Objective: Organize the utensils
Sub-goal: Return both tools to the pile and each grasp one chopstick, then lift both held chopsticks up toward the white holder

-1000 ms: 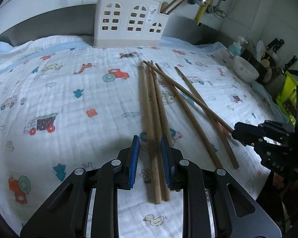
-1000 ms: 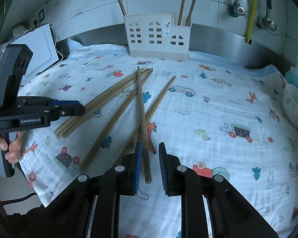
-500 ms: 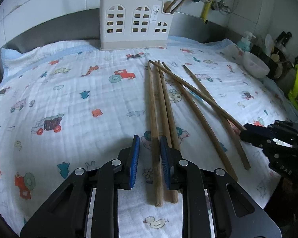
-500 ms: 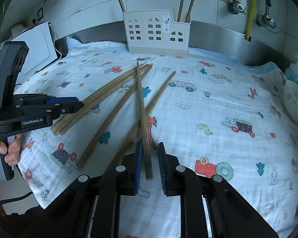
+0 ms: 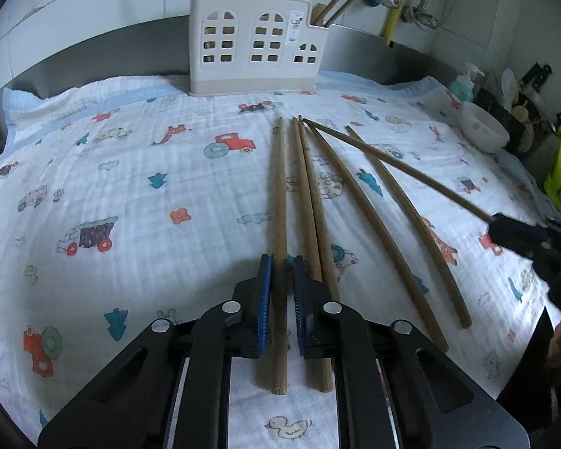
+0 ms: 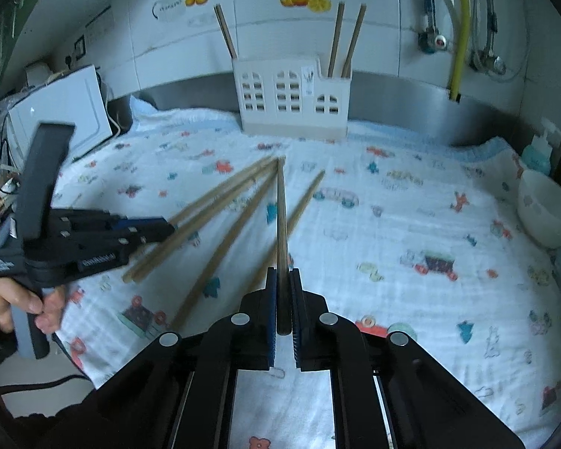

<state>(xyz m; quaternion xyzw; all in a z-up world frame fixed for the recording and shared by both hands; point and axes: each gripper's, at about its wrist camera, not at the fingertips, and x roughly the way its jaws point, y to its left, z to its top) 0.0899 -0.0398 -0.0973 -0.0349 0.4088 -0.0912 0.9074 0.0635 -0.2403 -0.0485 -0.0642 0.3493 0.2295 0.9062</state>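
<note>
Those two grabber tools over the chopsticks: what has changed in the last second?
Both closed. The left gripper clamped onto the leftmost chopstick, which still lies on the cloth. The right gripper clamped onto another chopstick and has begun lifting its near end. The other chopsticks and the white holder stayed put.

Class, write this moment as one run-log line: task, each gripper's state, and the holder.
task: organize utensils | left gripper: shut on chopstick | right gripper: shut on another chopstick | holder: three chopsticks inside

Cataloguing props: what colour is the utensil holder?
White, with a beige base; the utensil holder shows best in the left wrist view.
</note>
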